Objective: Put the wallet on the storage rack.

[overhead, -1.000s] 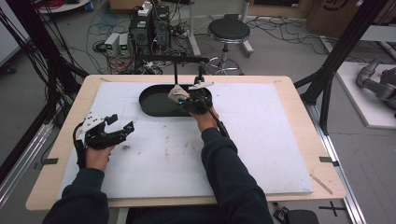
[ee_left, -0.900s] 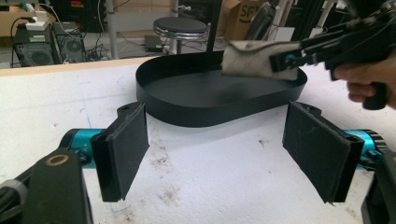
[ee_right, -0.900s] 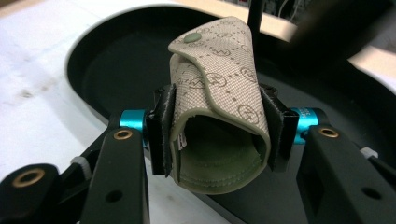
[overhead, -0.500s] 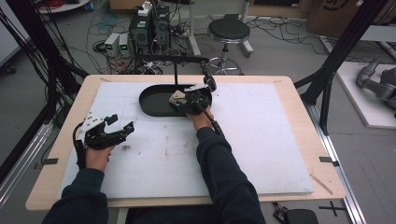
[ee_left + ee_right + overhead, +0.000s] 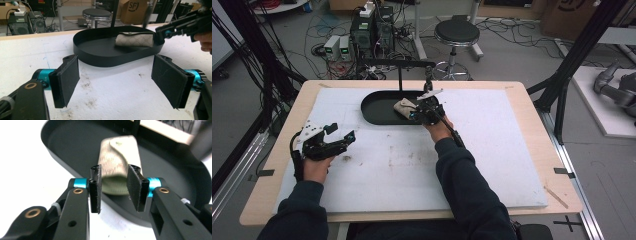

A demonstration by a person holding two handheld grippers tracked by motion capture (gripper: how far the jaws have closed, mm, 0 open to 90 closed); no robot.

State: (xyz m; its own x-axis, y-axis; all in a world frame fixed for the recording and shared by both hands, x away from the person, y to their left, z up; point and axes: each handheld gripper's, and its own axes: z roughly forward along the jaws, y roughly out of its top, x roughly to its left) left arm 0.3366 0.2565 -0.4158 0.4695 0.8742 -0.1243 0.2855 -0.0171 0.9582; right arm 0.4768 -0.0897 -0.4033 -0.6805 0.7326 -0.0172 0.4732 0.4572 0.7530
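Observation:
A beige patterned pouch (image 5: 403,106) (image 5: 135,40) (image 5: 117,155) lies in the right part of a black oval tray (image 5: 377,112) (image 5: 100,50) (image 5: 75,147). My right gripper (image 5: 414,113) (image 5: 113,170) reaches over the tray's rim. Its jaws have just been closing, and the pouch's near end is pinched between the pads. In the left gripper view it (image 5: 162,33) sits at the pouch's right end. My left gripper (image 5: 343,132) (image 5: 115,60) rests on the white mat at the left, wide open and holding nothing, facing the tray.
A white foam mat (image 5: 492,150) covers the wooden table. A black stand (image 5: 400,75) rises just behind the tray. Beyond the far edge are a stool (image 5: 457,35), computers and cables on the floor.
The right gripper shifted slightly at the tray's right end and now sits on the pouch's end. The left hand and the pouch kept their places.

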